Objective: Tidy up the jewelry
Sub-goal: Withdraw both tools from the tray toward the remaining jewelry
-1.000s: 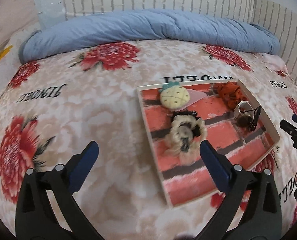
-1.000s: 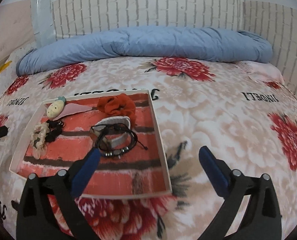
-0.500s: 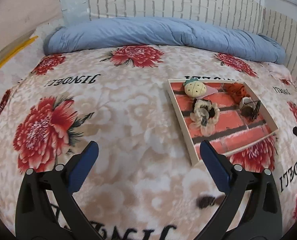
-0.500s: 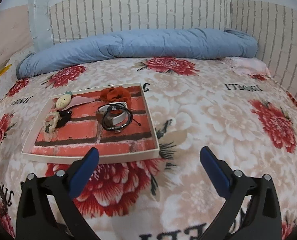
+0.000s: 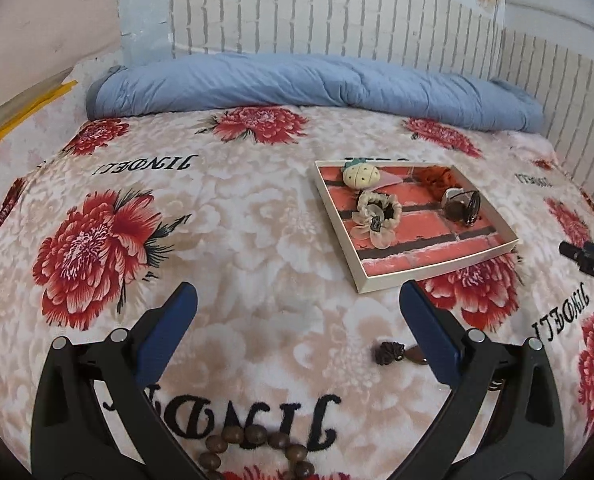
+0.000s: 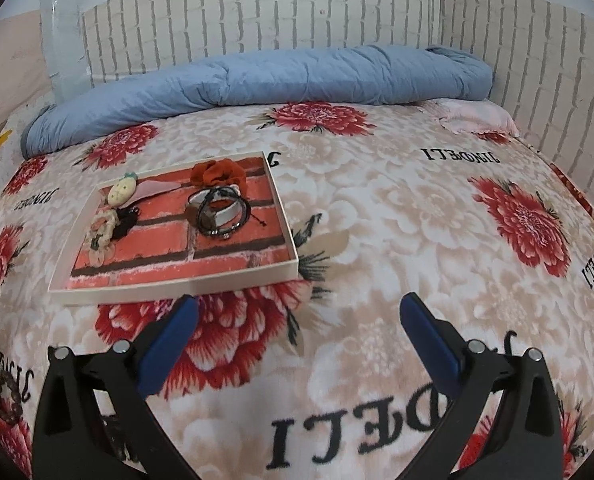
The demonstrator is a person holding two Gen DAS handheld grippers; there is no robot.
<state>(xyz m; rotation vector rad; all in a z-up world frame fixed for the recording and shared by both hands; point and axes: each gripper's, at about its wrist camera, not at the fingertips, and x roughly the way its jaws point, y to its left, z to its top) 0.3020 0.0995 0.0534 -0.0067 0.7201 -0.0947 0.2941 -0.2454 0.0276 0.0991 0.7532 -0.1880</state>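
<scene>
Both tools, left (image 5: 295, 312) and right (image 6: 297, 316), are held wide open, empty; the brown wooden-bead bracelet (image 5: 253, 450) (light, rigid beads, slippery) is best pinched across its strand.

Bedroom: floral bedspread (image 5: 225, 216), rolled duvet (image 5: 317, 88)

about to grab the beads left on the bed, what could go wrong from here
The wooden bead bracelet lies on plush blanket, so the open left gripper could pinch fabric with it. The small dark piece sits half hidden behind a finger and could be missed. The shallow tray may tip on soft bedding.
</scene>
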